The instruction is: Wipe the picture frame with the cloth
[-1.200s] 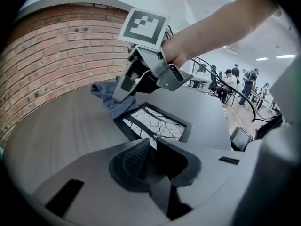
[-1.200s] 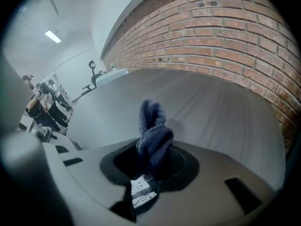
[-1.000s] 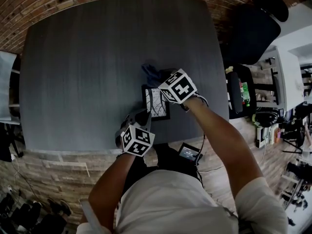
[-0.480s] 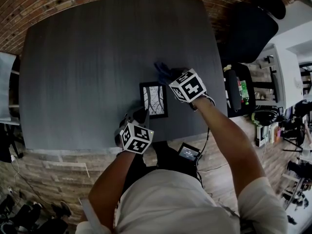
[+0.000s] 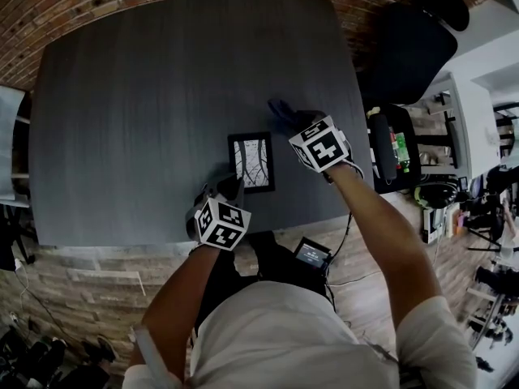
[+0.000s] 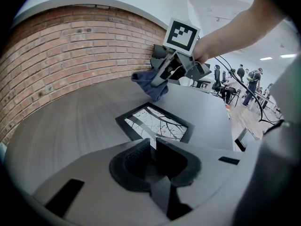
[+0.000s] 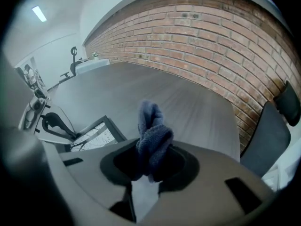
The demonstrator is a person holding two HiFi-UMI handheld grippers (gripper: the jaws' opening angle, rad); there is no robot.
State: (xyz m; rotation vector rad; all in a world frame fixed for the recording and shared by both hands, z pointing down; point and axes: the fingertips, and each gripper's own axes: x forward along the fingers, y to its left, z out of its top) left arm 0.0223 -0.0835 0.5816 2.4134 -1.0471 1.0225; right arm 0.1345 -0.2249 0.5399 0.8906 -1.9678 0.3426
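1. We see the picture frame (image 5: 251, 162) lying flat on the dark counter (image 5: 138, 104), near its front edge and toward its right side, with a black-and-white branch print facing up.
2. Our left hand-held gripper (image 6: 153, 144) sits at the frame's near left corner. Its jaws are drawn almost together, with only a thin slit between them. We cannot tell whether the tips touch the frame.
3. Our right hand-held gripper (image 7: 149, 161) is clamped on the blue cloth (image 7: 153, 135), which bunches up out of the jaws.
4. From the head view, the cloth is just beyond the frame's far right corner, clear of the glass. From the left gripper view, it hangs above the counter behind the frame.
5. A brick wall (image 7: 211, 36) runs along the counter's far side, and a black chair (image 5: 413, 51) stands off its right end.
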